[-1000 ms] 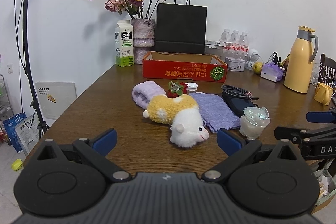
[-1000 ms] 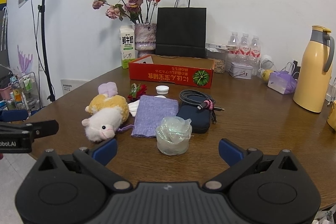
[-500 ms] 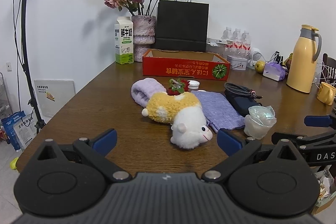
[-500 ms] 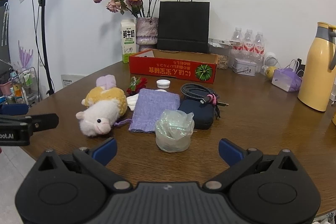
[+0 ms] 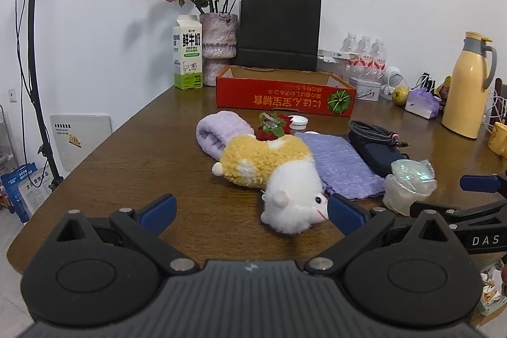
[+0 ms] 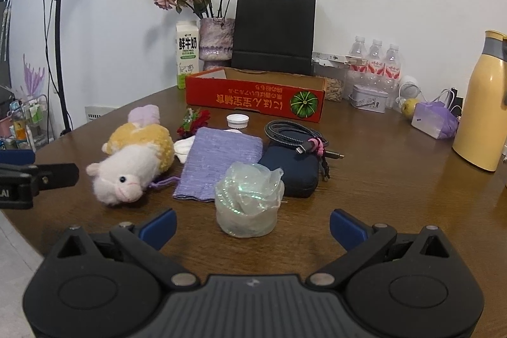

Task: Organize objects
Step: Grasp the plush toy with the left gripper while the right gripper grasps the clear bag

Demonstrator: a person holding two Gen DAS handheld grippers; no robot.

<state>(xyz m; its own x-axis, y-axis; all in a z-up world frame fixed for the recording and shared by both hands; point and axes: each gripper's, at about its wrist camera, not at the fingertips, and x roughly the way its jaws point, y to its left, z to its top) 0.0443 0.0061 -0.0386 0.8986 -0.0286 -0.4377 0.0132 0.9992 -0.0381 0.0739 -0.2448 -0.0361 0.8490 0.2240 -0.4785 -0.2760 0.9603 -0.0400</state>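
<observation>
Both tools gape wide and empty: left tool (image 5: 250, 213) before plush toy (image 5: 279, 170), right tool (image 6: 252, 225) before crumpled plastic cup (image 6: 248, 200), purple cloth (image 6: 218, 160) between them on desk (image 6: 396, 179).

**Cloth, cardboard and polished wood**

The dark brown wooden table (image 6: 396, 179) looks smooth and glossy. The fluffy yellow-and-white plush animal (image 5: 279, 173) is woolly; the lilac woven cloth (image 6: 218, 160) is matt and ribbed. The red cardboard box (image 5: 285, 97) is printed, the crinkled clear plastic cup (image 6: 247, 201) iridescent.
</observation>
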